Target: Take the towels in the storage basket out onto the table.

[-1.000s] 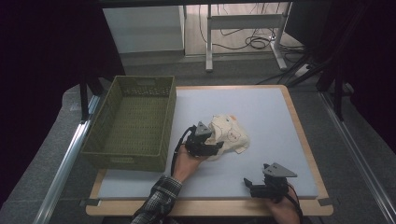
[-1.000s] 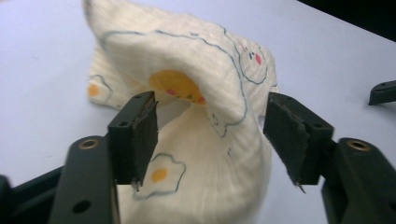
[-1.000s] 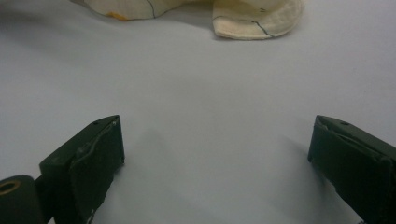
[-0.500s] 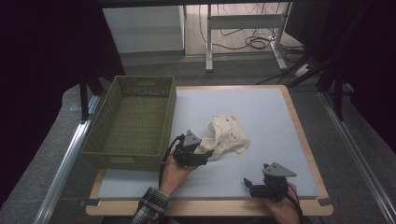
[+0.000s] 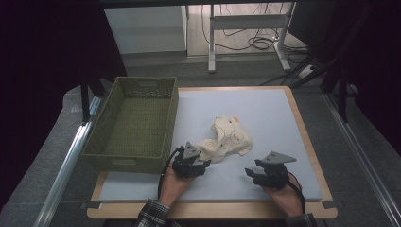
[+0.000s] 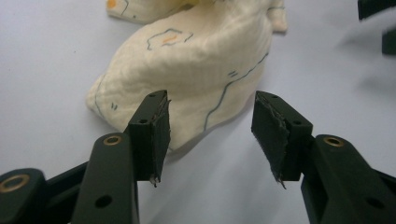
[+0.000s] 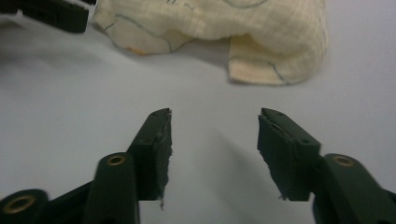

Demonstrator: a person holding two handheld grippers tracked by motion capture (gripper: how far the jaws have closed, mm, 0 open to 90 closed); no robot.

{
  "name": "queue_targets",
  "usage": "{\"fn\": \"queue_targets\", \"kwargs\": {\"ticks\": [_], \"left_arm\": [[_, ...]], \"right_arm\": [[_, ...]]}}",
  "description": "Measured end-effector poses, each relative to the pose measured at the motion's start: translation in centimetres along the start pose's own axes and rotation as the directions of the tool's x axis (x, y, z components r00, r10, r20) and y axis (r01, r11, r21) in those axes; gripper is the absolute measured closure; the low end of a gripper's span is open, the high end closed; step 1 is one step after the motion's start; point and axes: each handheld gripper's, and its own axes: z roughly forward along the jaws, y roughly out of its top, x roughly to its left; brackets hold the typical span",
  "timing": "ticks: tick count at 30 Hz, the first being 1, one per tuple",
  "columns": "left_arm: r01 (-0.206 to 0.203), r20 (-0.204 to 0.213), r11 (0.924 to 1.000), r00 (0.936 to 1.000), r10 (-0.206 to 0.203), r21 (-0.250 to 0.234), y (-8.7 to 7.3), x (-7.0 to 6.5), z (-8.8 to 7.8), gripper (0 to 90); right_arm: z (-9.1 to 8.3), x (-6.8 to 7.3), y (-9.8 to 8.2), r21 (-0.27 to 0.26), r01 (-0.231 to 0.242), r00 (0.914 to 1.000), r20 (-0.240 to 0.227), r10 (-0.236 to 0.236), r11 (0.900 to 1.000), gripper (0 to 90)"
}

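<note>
Hovering left gripper (image 5: 204, 165) beside cloth (image 5: 226, 140)

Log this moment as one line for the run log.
left gripper: open, jaws just closing, at cloth edge | right gripper: open, jaws just closing, short of cloth | basket: empty

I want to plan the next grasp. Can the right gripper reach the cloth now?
Probably yes: the right gripper is open, and bare table lies between it and the cloth.

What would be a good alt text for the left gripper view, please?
The left gripper, jaws open with nothing between them, points at a crumpled cream cloth lying just ahead on a pale blue-grey table mat. The cloth has thin blue lines and small orange marks.
</note>
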Motion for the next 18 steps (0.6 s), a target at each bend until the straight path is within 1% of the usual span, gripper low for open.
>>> {"fn": "queue_targets", "kwargs": {"ticks": [1,4,6,7,8,10,12,14,15,18], "left_arm": [[-0.006,-0.008,1.0,0.9999,0.006,0.004,-0.1,0.0,0.1,46.3],[-0.012,-0.014,0.9998,0.9998,0.012,0.015,-0.4,0.2,0.5,46.4],[0.007,-0.008,0.9996,0.9999,-0.007,0.026,-0.4,0.6,0.7,47.2],[0.008,-0.007,0.9998,0.9999,-0.008,0.019,-0.4,0.7,0.7,48.1],[0.003,-0.01,0.9999,0.9999,-0.003,0.014,-0.2,0.8,0.8,48.6],[-0.008,-0.016,0.9991,0.9998,0.009,0.041,0.0,0.8,1.3,50.8],[-0.02,-0.024,0.9969,0.9995,0.022,0.076,0.3,0.8,1.7,55.3],[-0.035,-0.026,0.996,0.9989,0.038,0.081,0.5,0.7,2.0,60.4],[-0.042,-0.021,0.9952,0.9988,0.044,0.088,0.7,0.7,2.1,64.0],[-0.054,-0.031,0.9934,0.9979,0.057,0.102,1.0,0.6,2.2,80.4]], "right_arm": [[0.3,-0.2,0.5,0.007,0.002,1.0,-0.002,-0.002,1.0,49.8],[1.2,-0.7,1.8,0.017,0.022,0.9998,-0.006,-0.021,1.0,55.4],[2.0,-1.0,2.7,0.021,0.031,0.9995,-0.004,-0.031,0.999,56.6],[2.3,-1.1,3.0,0.02,0.034,0.9994,0.0,-0.034,0.999,56.9],[2.8,-1.2,3.3,0.022,0.036,0.9994,0.003,-0.036,0.999,57.3],[4.0,-1.5,3.8,0.034,0.036,0.9994,-0.005,-0.035,0.999,57.7],[5.4,-1.7,4.2,0.058,0.047,0.9988,0.01,-0.048,0.997,59.5],[6.3,-1.9,4.3,0.083,0.064,0.9974,0.028,-0.067,0.994,62.8],[6.6,-2.0,4.4,0.084,0.072,0.9966,0.034,-0.075,0.994,65.5],[6.6,-2.1,4.5,0.084,0.08,0.9952,0.049,-0.085,0.993,81.0]]}}
